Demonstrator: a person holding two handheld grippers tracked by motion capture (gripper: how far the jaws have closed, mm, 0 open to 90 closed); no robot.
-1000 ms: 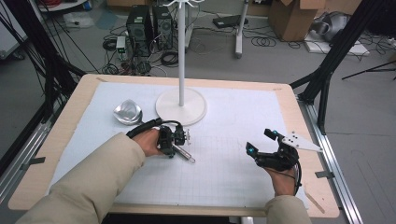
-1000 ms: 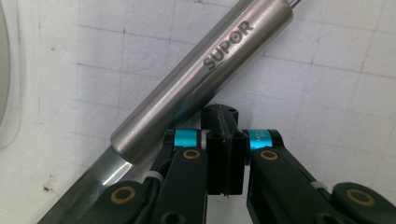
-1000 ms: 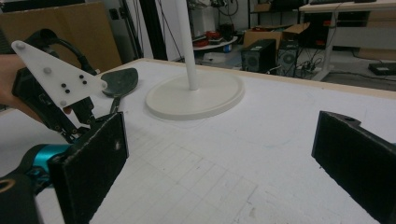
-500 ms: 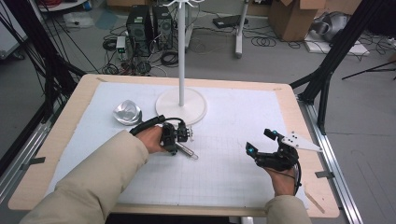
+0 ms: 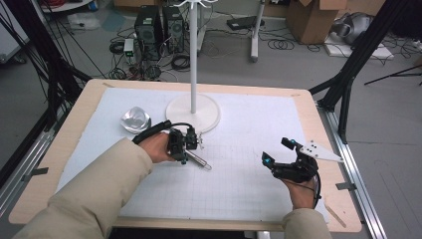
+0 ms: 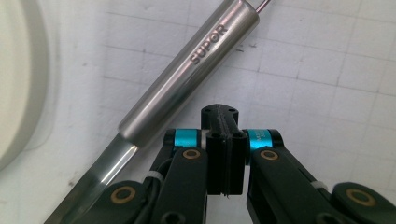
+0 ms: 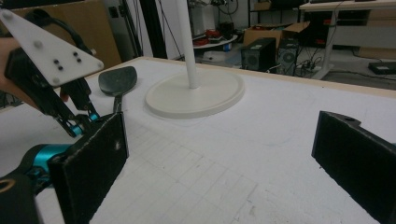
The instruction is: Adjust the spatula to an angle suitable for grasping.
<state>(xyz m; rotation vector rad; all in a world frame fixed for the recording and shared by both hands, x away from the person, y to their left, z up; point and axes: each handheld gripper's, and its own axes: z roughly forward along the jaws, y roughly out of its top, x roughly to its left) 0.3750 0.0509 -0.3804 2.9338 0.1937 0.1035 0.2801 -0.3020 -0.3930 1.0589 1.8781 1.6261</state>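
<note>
Two grippers up. My left gripper (image 5: 193, 144) has its jaws fully closed, empty, sitting right beside the spatula's (image 6: 187, 74) steel handle. The spatula lies flat on the table mat (image 5: 239, 189), just in front of the white stand base (image 5: 193, 112), black blade (image 7: 117, 80) toward the stand. My right gripper (image 5: 279, 154) is spread wide, idle near the table's right edge. Judgement: spatula not picked up yet; grasp and everything after remains.

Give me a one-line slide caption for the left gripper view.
Shut left hand-held gripper beside a steel SUPOR utensil handle lying on the white gridded mat.
</note>
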